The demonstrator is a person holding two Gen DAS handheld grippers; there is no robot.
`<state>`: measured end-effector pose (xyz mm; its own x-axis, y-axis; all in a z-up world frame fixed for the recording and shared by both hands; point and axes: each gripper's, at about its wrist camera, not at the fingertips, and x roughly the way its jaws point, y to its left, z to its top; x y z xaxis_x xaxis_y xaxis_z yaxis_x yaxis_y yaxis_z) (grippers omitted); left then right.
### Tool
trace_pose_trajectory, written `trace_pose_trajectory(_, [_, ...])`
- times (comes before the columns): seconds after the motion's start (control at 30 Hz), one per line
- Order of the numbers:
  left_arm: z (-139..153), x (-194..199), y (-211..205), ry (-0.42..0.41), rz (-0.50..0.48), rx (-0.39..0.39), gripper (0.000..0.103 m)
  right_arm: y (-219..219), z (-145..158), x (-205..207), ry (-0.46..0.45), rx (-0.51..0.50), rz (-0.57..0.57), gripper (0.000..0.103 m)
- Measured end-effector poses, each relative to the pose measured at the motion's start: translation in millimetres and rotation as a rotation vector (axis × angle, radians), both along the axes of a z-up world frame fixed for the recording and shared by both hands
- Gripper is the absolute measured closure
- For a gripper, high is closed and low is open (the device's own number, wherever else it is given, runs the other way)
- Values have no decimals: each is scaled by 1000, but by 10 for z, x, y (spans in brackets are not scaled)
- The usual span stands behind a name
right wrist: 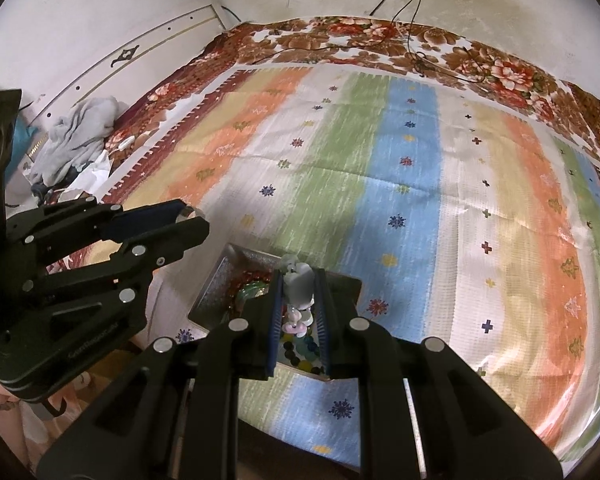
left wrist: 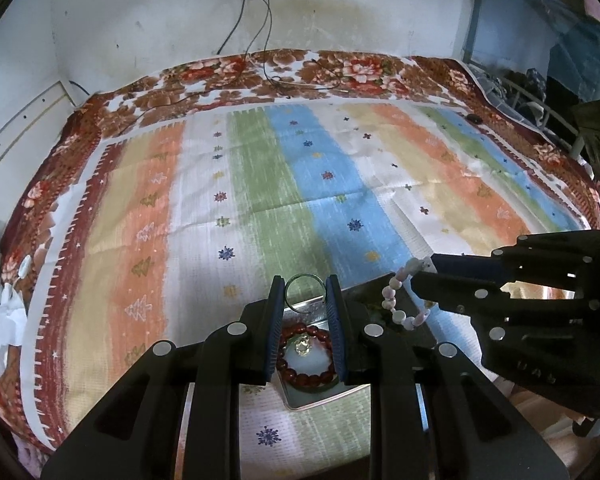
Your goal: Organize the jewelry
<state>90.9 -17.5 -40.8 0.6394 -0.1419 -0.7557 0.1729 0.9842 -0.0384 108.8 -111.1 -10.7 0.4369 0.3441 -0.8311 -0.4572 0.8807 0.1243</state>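
My left gripper (left wrist: pixel 305 287) is shut on a thin green bangle (left wrist: pixel 303 278), held upright between its blue pads above a silver tray (left wrist: pixel 300 404). In the tray lie a red bead bracelet (left wrist: pixel 306 376) and a small gold piece (left wrist: pixel 302 345). My right gripper (right wrist: pixel 299 280) is shut on a pale pink bead bracelet (right wrist: pixel 298 284), over the tray (right wrist: pixel 212 284). That bracelet (left wrist: pixel 398 308) dangles in a loop from the right gripper (left wrist: pixel 422 272) in the left wrist view. The left gripper (right wrist: pixel 194 218) shows at the left of the right wrist view. Dark beads (right wrist: pixel 300 350) also lie in the tray.
The tray sits near the front edge of a striped cloth (right wrist: pixel 400 184) spread over a floral blanket (left wrist: pixel 300 72). Cables (left wrist: pixel 260 20) hang down the far wall onto the blanket. A heap of grey clothes (right wrist: pixel 80 136) lies at the left edge.
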Motion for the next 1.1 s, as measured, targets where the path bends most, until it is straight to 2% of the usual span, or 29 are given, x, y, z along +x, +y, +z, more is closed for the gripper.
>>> trace_pose_trajectory(0.17, [-4,0,-5,1,-8,-6,82,25,-35,-1,10,-12,8,86])
trace_pose_trajectory(0.27, [-15,13,4,10,-6,-15,73,18,-49,13,10,-24,-4,77])
trace_pose_trajectory(0.33, [-6,13,20,11,-4,-21,73,-18,-33,25,10,-11,-16,71])
trace_pose_trajectory(0.43, [-2,10,32,11,3,-26,72,-45,-30,30,10,-10,-24,67])
trace_pose_trajectory(0.47, [-2,12,35,11,4,-25,69,-49,-30,31,9,-11,-25,66])
trace_pose_trajectory(0.5, [-2,11,36,11,7,-23,65,-54,-29,30,7,-14,-28,61])
trace_pose_trajectory(0.6, [5,-2,39,10,8,-17,61,-96,6,33,-22,-21,-62,41])
trace_pose_trajectory(0.63, [8,-7,41,9,9,-15,59,-131,31,36,-38,-19,-81,38])
trace_pose_trajectory(0.83, [31,-63,88,0,17,-26,47,-288,85,27,-61,3,-138,27])
trace_pose_trajectory(0.97, [69,-154,85,-22,5,-35,28,-296,82,-35,-94,-25,-142,20])
trace_pose_trajectory(1.0, [79,-180,76,-30,-1,-35,24,-301,87,-49,-102,-27,-143,15])
trace_pose_trajectory(1.1, [87,-224,66,-37,-7,-35,17,-323,129,-108,-129,-13,-150,9])
